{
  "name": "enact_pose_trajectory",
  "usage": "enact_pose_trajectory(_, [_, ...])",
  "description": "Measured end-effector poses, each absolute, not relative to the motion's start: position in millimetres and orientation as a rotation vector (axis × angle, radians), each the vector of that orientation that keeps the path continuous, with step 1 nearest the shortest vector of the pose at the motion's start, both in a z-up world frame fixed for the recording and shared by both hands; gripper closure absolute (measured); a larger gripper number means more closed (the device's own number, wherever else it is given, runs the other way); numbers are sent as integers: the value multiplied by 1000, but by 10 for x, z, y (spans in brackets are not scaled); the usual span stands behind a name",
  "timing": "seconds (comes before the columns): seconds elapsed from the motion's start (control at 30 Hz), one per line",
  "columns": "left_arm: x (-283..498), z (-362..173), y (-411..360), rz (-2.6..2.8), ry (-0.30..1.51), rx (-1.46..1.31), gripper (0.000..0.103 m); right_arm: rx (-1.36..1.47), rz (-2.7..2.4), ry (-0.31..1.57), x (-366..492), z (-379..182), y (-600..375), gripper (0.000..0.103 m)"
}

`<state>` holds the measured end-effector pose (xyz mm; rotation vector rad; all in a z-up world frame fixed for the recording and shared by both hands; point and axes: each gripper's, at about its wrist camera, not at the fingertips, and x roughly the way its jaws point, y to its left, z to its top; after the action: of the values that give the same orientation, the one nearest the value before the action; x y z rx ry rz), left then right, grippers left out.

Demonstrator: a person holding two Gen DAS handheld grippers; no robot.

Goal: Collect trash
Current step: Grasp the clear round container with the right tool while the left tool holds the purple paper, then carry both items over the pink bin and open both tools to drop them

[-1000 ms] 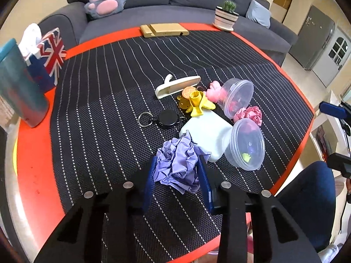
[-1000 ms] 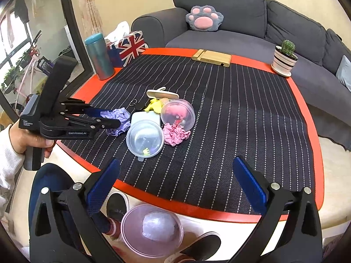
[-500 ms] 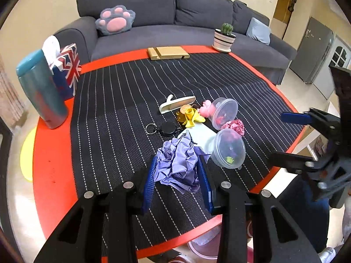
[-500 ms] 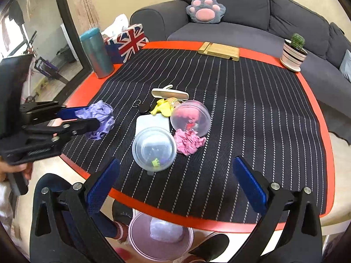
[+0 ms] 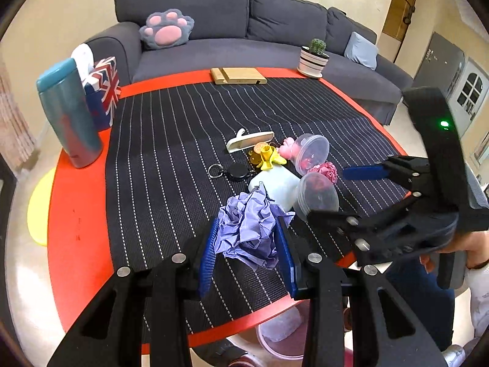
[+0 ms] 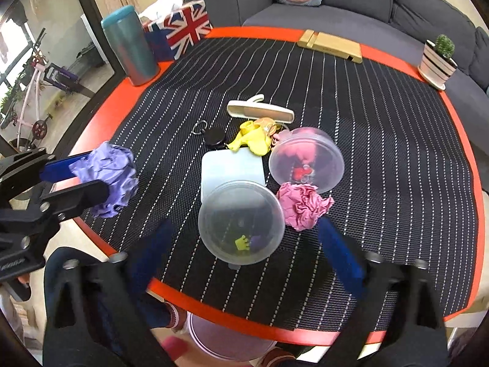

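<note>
My left gripper (image 5: 247, 246) is shut on a crumpled purple paper ball (image 5: 249, 229) and holds it above the table's front edge; the ball also shows in the right wrist view (image 6: 107, 177). My right gripper (image 6: 244, 250) is open and empty, low over the front of the table, around a clear round lidded container (image 6: 241, 220). A crumpled pink paper ball (image 6: 302, 205) lies just inside its right finger. A pink bin (image 6: 223, 342) with a white wad in it stands on the floor below the table edge, also visible in the left wrist view (image 5: 275, 333).
A second clear container (image 6: 305, 159), pale blue lid (image 6: 232, 171), yellow balloon (image 6: 252, 139), white clip (image 6: 259, 111), black key reel (image 6: 214, 136). At the rim: teal tumbler (image 6: 128, 46), Union Jack tissue box (image 6: 180, 33), wooden stand (image 6: 330, 44), cactus pot (image 6: 438, 61). Sofa behind.
My left gripper has lifted the purple ball and drawn it back toward the table's front edge. My right gripper has moved forward and down over the clear container and pink paper ball.
</note>
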<state>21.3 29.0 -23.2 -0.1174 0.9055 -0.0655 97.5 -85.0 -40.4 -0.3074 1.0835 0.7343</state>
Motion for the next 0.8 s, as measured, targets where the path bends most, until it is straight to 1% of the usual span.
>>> enact_pose_trajectory(0.1, [188,-246,316,-65,904,-127,67,-320,724,1096,988,-457,-814,27])
enact_pose_trajectory(0.17, [164,-259,324,-64,903,-132,67,-327,715,1092,990,-463,-804,35])
enact_pose_trajectory(0.2, [154,-264,326,-64,903,-133,67,-327,717,1090,989,-460,-807,36])
enact_pose_trajectory(0.23, [146,-267,325,-64,902,-134,67,-319,726,1091,989,-453,-815,41])
enact_pose_trajectory(0.27, [137,-268,318,-65,902,-134,67,-316,732,1093,990,-450,-818,42])
enact_pose_trajectory(0.5, [99,-255,258,-66,892,-131,67,-288,742,1071,936,-385,-920,42])
enact_pose_trajectory(0.8, [16,-195,149,-68,873,-118,67,-264,793,996,764,-64,-1195,42])
